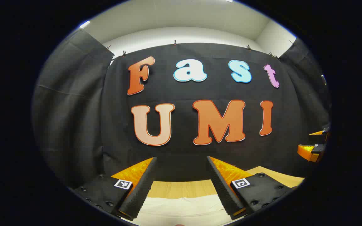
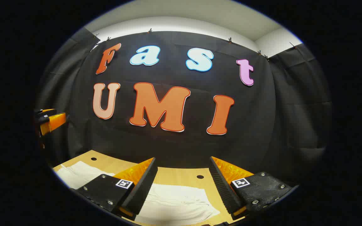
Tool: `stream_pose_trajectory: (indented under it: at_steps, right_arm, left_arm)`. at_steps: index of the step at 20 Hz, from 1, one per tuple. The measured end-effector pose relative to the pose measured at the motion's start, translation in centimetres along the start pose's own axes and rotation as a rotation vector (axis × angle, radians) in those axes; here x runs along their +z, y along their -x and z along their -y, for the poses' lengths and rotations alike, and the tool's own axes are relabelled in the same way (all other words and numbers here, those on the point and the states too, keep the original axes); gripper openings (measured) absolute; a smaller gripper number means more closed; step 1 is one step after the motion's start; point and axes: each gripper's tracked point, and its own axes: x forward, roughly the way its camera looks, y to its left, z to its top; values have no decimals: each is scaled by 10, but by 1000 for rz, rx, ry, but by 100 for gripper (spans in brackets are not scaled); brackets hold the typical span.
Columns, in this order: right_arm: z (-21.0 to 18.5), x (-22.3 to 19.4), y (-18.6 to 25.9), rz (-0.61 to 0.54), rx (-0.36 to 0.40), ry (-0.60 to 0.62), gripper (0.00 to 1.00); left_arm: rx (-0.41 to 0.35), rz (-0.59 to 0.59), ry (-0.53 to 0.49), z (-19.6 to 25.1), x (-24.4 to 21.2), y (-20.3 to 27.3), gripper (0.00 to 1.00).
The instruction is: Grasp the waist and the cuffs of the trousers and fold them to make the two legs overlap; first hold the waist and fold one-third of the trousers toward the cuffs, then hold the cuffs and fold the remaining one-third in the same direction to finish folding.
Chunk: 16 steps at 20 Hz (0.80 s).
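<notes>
Trousers [image 2: 174, 201] flat on table [image 2: 181, 175], left tool [image 1: 181, 188] fingers apart, right tool [image 2: 182, 188] fingers apart, both above cloth

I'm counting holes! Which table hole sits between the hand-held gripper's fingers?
The small dark round hole just beyond the white cloth trousers; the other small hole lies far off to the view's left.

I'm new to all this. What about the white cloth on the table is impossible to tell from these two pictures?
- Right gripper view: the trousers run under the right claw and off the bottom edge, so waist and cuffs cannot be told apart.
- Left gripper view: a white strip of the trousers shows between the left claw's fingers; the rest is cut off below.
- Either view: whether any fold is made cannot be told.
</notes>
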Motion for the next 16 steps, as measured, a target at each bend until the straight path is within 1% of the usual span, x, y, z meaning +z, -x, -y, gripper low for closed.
stream_pose_trajectory:
  at_steps: [3, 8, 11, 15, 16]
  right_arm:
    - [7, -2, 1, 6, -17, -8, 99]
    - [12, -13, -3, -27, -31, -30, 99]
    - [17, -39, -3, -109, -43, -27, 99]
    - [24, -60, 0, -182, -73, -59, 99]
    - [25, -66, 2, -197, -79, -68, 99]
  left_arm:
    - [-8, 3, -9, 4, -1, 2, 100]
    - [-9, -36, 0, -2, -18, 4, 100]
    - [-2, -90, 18, -13, -36, 4, 99]
    - [12, -133, 16, -29, -54, 9, 100]
    - [16, -151, 25, -34, -62, 12, 97]
